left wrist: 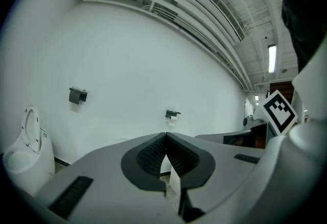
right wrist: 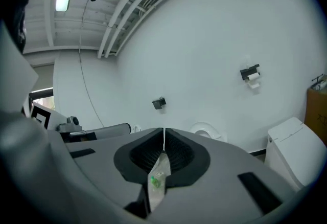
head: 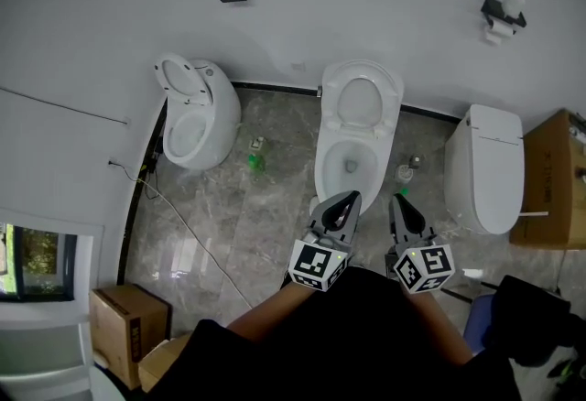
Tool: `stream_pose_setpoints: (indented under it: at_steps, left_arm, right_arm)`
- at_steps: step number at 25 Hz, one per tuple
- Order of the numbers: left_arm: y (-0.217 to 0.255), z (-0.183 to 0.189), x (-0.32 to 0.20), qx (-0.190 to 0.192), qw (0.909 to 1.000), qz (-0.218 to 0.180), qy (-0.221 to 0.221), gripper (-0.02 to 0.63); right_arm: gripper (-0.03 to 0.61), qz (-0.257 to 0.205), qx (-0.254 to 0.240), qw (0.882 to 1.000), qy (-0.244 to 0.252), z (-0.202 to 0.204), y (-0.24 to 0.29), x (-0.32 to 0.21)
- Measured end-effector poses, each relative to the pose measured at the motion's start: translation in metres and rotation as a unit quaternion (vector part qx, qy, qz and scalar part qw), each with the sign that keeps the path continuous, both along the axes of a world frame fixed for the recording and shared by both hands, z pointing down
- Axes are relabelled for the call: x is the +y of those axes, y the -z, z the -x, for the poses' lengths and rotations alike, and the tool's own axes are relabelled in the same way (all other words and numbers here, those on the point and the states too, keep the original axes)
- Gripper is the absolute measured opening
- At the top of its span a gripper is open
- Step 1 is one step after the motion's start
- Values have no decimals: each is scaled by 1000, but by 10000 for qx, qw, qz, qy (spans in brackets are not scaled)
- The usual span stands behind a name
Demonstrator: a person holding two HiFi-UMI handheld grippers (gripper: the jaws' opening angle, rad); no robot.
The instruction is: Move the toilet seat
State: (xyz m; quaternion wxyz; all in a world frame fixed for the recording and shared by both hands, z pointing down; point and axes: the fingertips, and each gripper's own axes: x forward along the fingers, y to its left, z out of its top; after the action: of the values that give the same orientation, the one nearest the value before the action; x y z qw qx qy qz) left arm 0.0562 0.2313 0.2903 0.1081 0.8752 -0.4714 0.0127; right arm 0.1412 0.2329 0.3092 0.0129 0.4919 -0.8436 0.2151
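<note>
Head view: the toilet seat stands raised against the wall on the middle toilet, long axis upright, opening facing the person. Bare floor lies on both sides.

Left gripper view: the left hand-held gripper is pressed together – empty.

Right gripper view: the right hand-held gripper is likewise pressed together, pinching nothing.

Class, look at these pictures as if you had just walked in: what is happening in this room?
A person stands facing three toilets along a white wall, with a gripper in each hand. The left gripper and right gripper are both shut and hold nothing. They point toward the middle toilet, whose seat stands raised against the wall. Neither gripper appears to touch it. The left toilet is also open, and the right toilet is closed.
</note>
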Motion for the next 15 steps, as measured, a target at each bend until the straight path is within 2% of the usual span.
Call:
stream_pose_setpoints:
  at_steps: [4,8,15]
  left_arm:
    - [4,1,45,-257,9995,43,194,14]
    - [4,14,74,-386,9985,110,361,14]
    - [6,43,82,-399,9989,123,220,14]
  right_arm:
    - [37,-151,39,9999,29,-1,18,46]
    - [35,-544,416,9976,-12,4,33,78]
    - [35,-688,656,9950,-312,25,38,92]
